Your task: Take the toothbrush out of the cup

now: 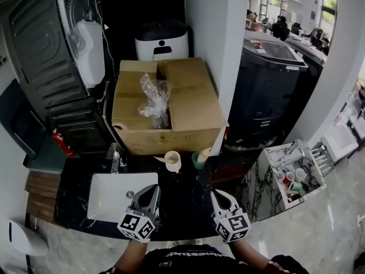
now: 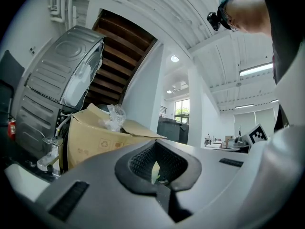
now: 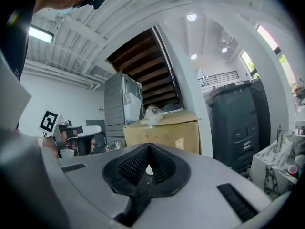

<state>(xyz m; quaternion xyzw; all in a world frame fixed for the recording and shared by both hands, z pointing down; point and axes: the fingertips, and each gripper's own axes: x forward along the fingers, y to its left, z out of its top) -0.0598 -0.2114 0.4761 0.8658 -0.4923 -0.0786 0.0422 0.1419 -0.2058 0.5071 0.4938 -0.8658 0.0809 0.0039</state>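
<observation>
Hovering over the glossy black countertop [image 1: 182,190], the grey left gripper [image 1: 149,192] is closed and empty. Ahead, the small cream cup [image 1: 173,162] holds a slim pale toothbrush [image 1: 162,159], probably light, stiff and slick, so best pinched by its protruding handle. The grey right gripper [image 1: 218,196] is likewise closed and empty.

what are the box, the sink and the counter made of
Box: corrugated cardboard by the look of it, matte brown, with folded flaps and creased edges.
Sink: smooth, even white with a soft sheen, probably ceramic, though cast resin would look the same.
Counter: black and glossy, throwing faint reflections; likely polished stone or a stone-look surface, not clear which.
</observation>
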